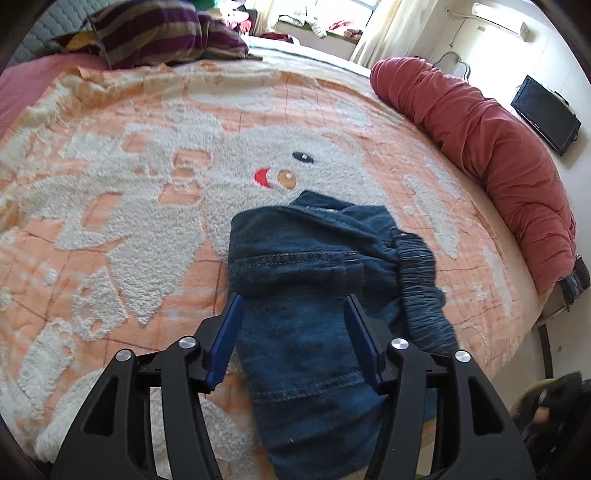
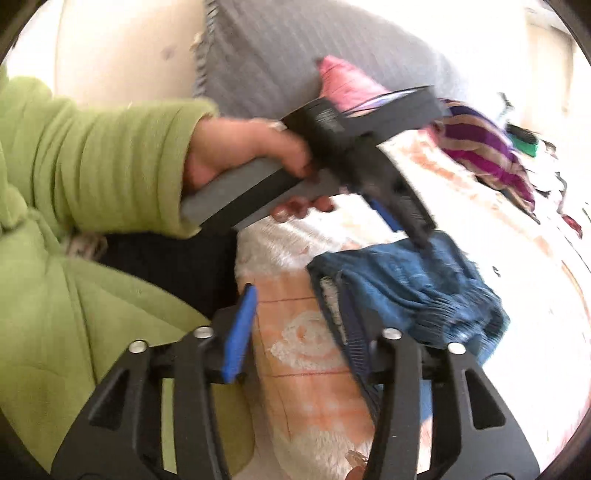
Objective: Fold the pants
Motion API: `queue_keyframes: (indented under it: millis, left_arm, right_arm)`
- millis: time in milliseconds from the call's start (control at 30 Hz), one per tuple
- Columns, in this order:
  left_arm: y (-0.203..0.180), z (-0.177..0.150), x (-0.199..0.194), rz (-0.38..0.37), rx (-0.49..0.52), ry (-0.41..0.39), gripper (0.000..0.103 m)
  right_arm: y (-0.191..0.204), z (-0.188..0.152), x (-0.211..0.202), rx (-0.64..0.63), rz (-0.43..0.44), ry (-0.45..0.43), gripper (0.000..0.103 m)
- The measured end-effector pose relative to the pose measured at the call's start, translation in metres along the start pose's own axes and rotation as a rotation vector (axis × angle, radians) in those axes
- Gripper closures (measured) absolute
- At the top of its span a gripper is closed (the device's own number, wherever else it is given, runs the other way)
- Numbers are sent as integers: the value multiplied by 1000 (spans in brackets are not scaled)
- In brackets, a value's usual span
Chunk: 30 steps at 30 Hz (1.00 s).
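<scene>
1. Pants (image 1: 314, 280) are lying bunched in a dark blue heap on the blanket (image 1: 122, 206), lower centre of the left wrist view; elastic waistband is trailing off to lower right.
2. Left gripper (image 1: 293, 299) is hanging over the pants with jaws spread wide, denim showing between the blue pads (image 1: 227, 343), nothing pinched.
3. Right gripper (image 2: 299, 291) is also standing spread; its gap is showing bare blanket, with the pants' edge just beside the right-hand pad.
4. In the right wrist view, pants (image 2: 406, 284) are sitting centre right, blurred.
5. Left hand (image 2: 236, 151), green sleeve, is gripping the left gripper's handle at centre left.
6. Red duvet (image 1: 491, 155) is lying along the bed's right edge; striped pillow (image 1: 166, 33) is sitting upper left.
</scene>
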<state>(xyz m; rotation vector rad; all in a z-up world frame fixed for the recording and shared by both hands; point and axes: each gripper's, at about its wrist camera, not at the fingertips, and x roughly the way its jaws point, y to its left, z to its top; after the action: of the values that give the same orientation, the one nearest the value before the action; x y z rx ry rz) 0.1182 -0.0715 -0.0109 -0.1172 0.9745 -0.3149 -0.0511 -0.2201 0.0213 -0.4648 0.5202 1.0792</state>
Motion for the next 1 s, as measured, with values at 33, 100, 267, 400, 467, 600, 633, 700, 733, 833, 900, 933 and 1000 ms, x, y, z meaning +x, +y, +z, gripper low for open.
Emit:
queue_keyframes:
  millis: [33,100,267,400,467,600,633,700,733,833,900,933,1000]
  left_arm:
    - [-2,0,-4,8,7,-9,46]
    - [-9,0,-13,27,23,-34,42]
    - [-18,-1,-33,39,40,-78,33]
    - [-25,-3,-43,50,47,-99,30]
    - [-26,-4,-47,52,50,-104,20]
    - [-23,-8,-54,80,54,-126,19]
    - [-21,-9,-55,85,48,-127,19]
    - [-16,-11,-55,93,33,-127,19]
    - [-11,-12,-54,97,19,-125,19]
    - [-2,-14,-51,110,-7,-117,19]
    - [4,-15,-47,117,-23,-108,19]
    - [5,-16,-45,117,-29,-103,19]
    - [9,-17,-40,117,-40,-94,15]
  right_arm:
    - [-2,-1,-9,26,-17,-26,53]
    - [-8,2,-16,67,-40,-57,45]
    - [-25,-4,-33,123,-134,-86,36]
    - [-39,-9,-40,180,-191,-114,28]
    - [-46,-9,-46,210,-233,-131,23]
    - [-62,-13,-54,287,-294,-143,20]
    - [-69,-14,-55,318,-321,-138,20]
    - [-83,-16,-55,389,-356,-123,20]
    - [-94,-18,-55,441,-364,-118,20]
    - [-116,-24,-54,534,-400,-99,20]
    - [-127,-28,-52,576,-411,-94,20]
    - [-130,-29,-51,588,-409,-95,20]
    - [-138,-33,-47,618,-416,-86,20]
